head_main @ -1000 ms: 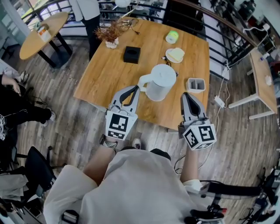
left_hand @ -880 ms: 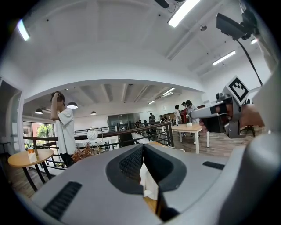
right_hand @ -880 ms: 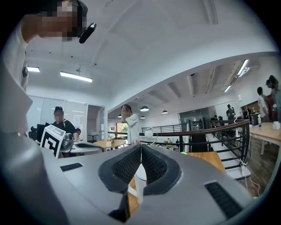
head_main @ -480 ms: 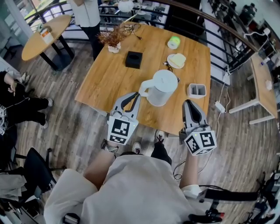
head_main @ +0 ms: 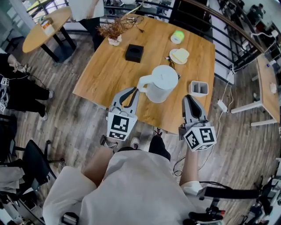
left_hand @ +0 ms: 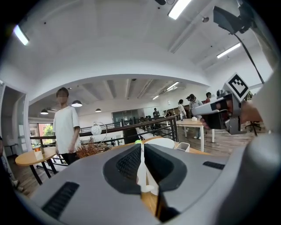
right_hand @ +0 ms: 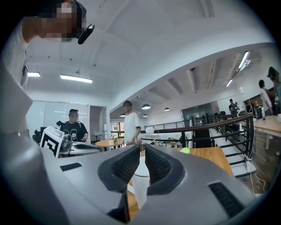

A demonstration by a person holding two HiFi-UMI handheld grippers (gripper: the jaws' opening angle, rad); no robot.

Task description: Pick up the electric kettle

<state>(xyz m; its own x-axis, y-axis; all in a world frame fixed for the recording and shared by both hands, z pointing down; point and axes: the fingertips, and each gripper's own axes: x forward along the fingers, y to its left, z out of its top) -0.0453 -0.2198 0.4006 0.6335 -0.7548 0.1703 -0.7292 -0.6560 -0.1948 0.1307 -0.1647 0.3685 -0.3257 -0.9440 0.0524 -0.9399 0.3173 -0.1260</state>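
The white electric kettle stands upright on the wooden table, its handle turned to the left. My left gripper is shut and empty, with its tips just short of the handle. My right gripper is also shut and empty; it hovers over the table's near edge, to the right of the kettle and apart from it. In the left gripper view, the kettle's lid shows beyond the closed left gripper. In the right gripper view, the kettle stands straight ahead of the right gripper.
Also on the table are a black box, a grey two-slot holder, a plate, a green roll and a dried plant. A round side table stands at the far left. A person stands beyond the table. A railing runs along the right.
Both grippers have sunk a little toward the table's near edge, still shut. The kettle has not moved.
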